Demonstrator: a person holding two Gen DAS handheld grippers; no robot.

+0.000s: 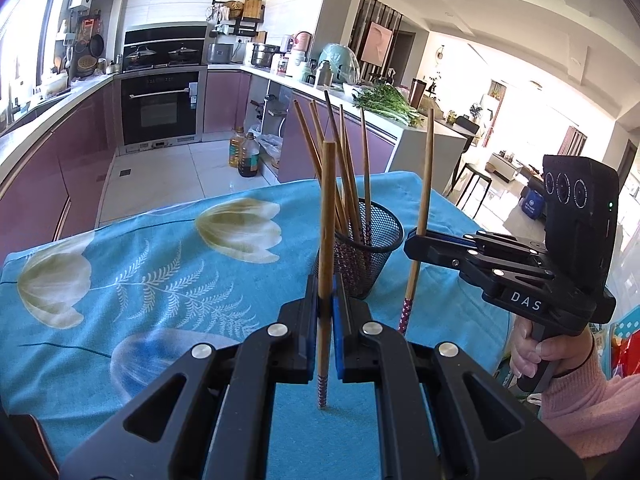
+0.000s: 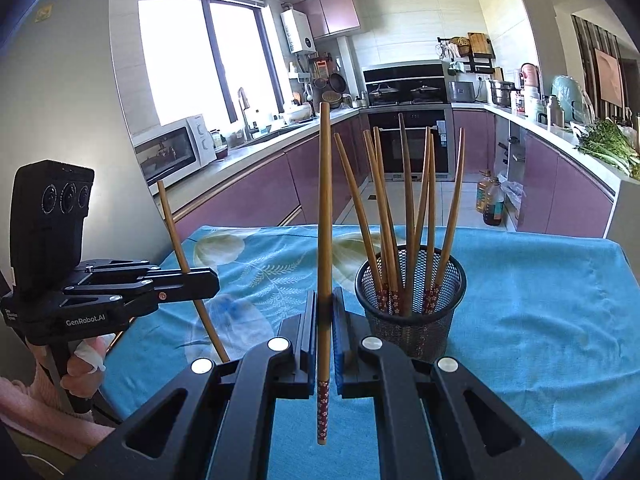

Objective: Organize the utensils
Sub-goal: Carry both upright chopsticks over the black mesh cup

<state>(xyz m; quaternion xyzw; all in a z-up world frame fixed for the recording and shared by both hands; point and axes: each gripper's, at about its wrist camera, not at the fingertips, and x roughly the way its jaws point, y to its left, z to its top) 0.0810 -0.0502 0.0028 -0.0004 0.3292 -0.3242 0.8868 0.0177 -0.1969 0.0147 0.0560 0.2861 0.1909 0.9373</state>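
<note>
A black mesh cup (image 1: 370,254) stands on the blue flowered tablecloth (image 1: 160,264) and holds several wooden chopsticks (image 1: 344,168), patterned ends down. My left gripper (image 1: 326,308) is shut on one upright chopstick (image 1: 327,216), just in front of the cup. My right gripper (image 1: 416,242) is shut on another upright chopstick (image 1: 424,184), to the right of the cup. In the right wrist view the right gripper (image 2: 325,312) holds its chopstick (image 2: 325,220) left of the cup (image 2: 412,292), and the left gripper (image 2: 200,280) holds a tilted chopstick (image 2: 176,232) at the far left.
The table's far edge (image 1: 240,194) drops to a tiled kitchen floor with oil bottles (image 1: 244,152). Purple cabinets, an oven (image 1: 160,104) and a counter with greens (image 1: 384,102) lie beyond. A microwave (image 2: 172,152) sits on the left counter.
</note>
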